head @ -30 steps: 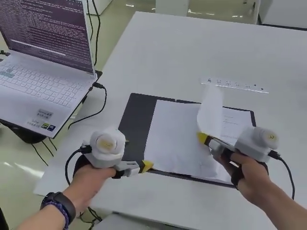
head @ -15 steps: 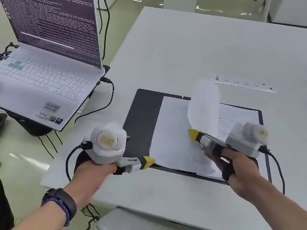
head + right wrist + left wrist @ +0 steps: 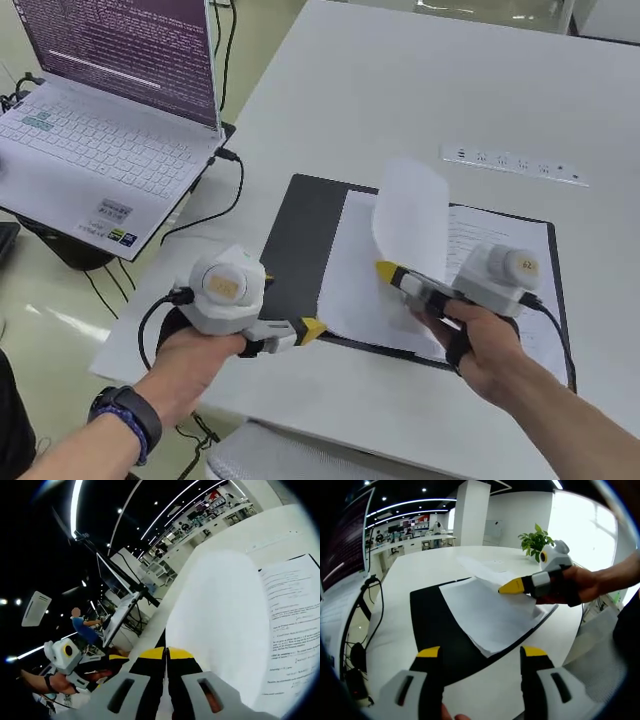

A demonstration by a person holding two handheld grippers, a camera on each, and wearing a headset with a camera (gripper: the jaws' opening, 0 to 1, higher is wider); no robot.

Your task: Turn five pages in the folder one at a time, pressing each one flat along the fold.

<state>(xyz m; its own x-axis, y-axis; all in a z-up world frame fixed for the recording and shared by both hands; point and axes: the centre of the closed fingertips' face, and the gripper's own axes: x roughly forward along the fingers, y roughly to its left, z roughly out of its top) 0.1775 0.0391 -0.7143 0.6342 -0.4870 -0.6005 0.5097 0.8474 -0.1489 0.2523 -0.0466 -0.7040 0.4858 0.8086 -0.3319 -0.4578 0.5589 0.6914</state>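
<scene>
A black folder (image 3: 297, 238) lies open on the white table, with a stack of white pages (image 3: 355, 275) on it. My right gripper (image 3: 387, 271) is shut on the lower edge of one page (image 3: 410, 212), which stands curled upright over the middle of the stack. In the right gripper view the held page (image 3: 220, 615) rises from the shut jaws (image 3: 165, 653), and a printed page (image 3: 295, 622) lies flat to its right. My left gripper (image 3: 309, 329) hovers open at the folder's near left edge (image 3: 432, 630), its jaws (image 3: 481, 652) holding nothing.
An open laptop (image 3: 105, 110) sits at the table's left, with a cable (image 3: 213, 218) trailing toward the folder. A white power strip (image 3: 515, 165) lies beyond the folder. The table's near edge (image 3: 330, 385) runs just below both grippers.
My right gripper has carried the lifted page leftward, from over the right-hand sheet toward the middle of the stack. My left gripper stays by the folder's near left edge.
</scene>
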